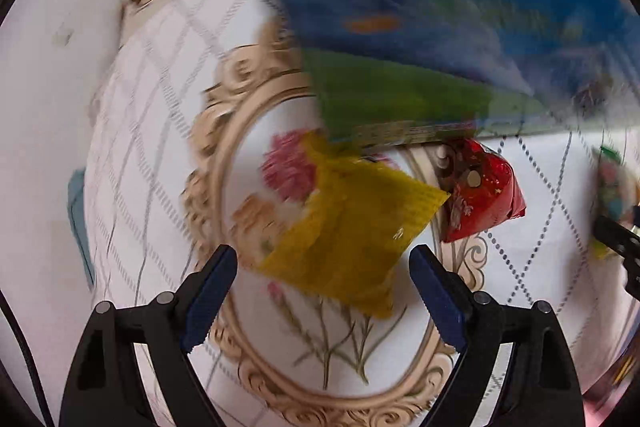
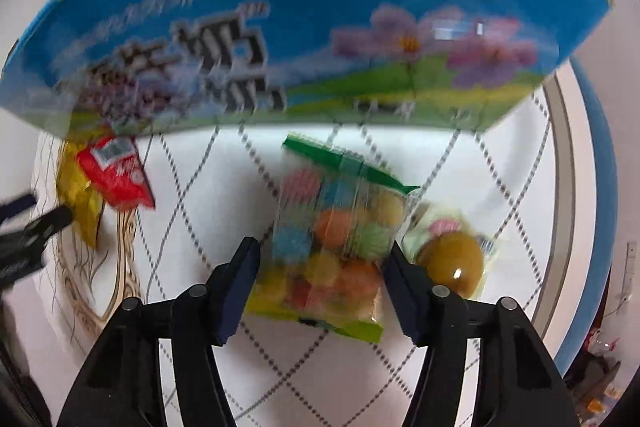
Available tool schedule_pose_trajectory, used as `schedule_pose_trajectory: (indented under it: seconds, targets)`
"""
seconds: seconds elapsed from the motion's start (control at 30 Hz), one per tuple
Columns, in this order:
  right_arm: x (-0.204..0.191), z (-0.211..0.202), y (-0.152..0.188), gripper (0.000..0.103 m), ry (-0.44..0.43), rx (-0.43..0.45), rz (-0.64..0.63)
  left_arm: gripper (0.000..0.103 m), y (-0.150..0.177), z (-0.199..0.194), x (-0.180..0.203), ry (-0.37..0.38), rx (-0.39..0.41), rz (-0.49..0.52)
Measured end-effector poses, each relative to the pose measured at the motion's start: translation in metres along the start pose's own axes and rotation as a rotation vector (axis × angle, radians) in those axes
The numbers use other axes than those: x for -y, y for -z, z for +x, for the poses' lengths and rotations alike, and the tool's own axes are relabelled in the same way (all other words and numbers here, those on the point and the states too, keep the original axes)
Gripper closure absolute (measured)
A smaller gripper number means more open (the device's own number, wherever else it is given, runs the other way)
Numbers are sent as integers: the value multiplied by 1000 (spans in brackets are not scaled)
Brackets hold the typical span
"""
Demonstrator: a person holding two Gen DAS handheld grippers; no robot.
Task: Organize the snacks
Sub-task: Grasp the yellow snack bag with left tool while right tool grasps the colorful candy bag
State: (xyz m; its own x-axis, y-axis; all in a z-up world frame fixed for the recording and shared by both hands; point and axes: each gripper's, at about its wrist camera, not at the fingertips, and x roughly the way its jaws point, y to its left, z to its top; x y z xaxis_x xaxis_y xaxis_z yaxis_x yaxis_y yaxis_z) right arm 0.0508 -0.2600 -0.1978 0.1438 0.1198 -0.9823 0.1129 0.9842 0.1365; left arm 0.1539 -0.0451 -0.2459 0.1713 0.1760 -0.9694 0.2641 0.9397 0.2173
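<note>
White tablecloth (image 2: pixel 440 155) with a dotted diamond pattern lies under me. At its far side stands a big blue carton (image 2: pixel 312 7). My right gripper (image 2: pixel 320 287) gapes around the bag of coloured candies (image 2: pixel 336 239), not pinching. My left gripper (image 1: pixel 324 287) spreads wide, empty, the yellow packet (image 1: pixel 352 231) just ahead, the red packet (image 1: pixel 484 191) beside it.

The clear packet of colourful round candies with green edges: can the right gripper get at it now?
Probably yes. The clear packet of colourful candies lies on the tablecloth between the open fingers of the right gripper, with nothing over it. The small packet holding a yellow ball lies close alongside.
</note>
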Motion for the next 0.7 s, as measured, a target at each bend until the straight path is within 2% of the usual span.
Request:
schedule_pose_trajectory:
  seconds: [0.07, 0.1, 0.17, 0.2, 0.3, 0.37, 0.53, 0.67, 0.7]
  targets:
    - [0, 1, 8, 41, -4, -11, -3, 19, 0, 6, 8, -4, 2, 43]
    - [0, 2, 13, 41, -6, -16, 0, 34, 2, 7, 11, 1, 8, 58]
    - [-1, 3, 17, 41, -10, -24, -2, 42, 8, 9, 15, 6, -9, 63]
    - [-1, 3, 21, 41, -13, -28, -5, 43, 12, 8, 14, 28, -19, 34]
    - [-5, 3, 35, 41, -37, -50, -18, 43, 33, 7, 6, 182, -91, -105]
    - [-8, 3, 48, 41, -44, -62, -37, 43, 54, 7, 9, 237, -128, -155]
    - [-14, 1, 88, 41, -68, -124, -82, 43, 105, 10, 18, 347, -195, -259]
    - [-12, 4, 102, 40, -88, -153, -52, 38, 114, 21, 16, 381, -209, -309]
    - [-8, 6, 102, 36, -102, -158, -20, 37, 114, 24, 15, 390, -215, -324]
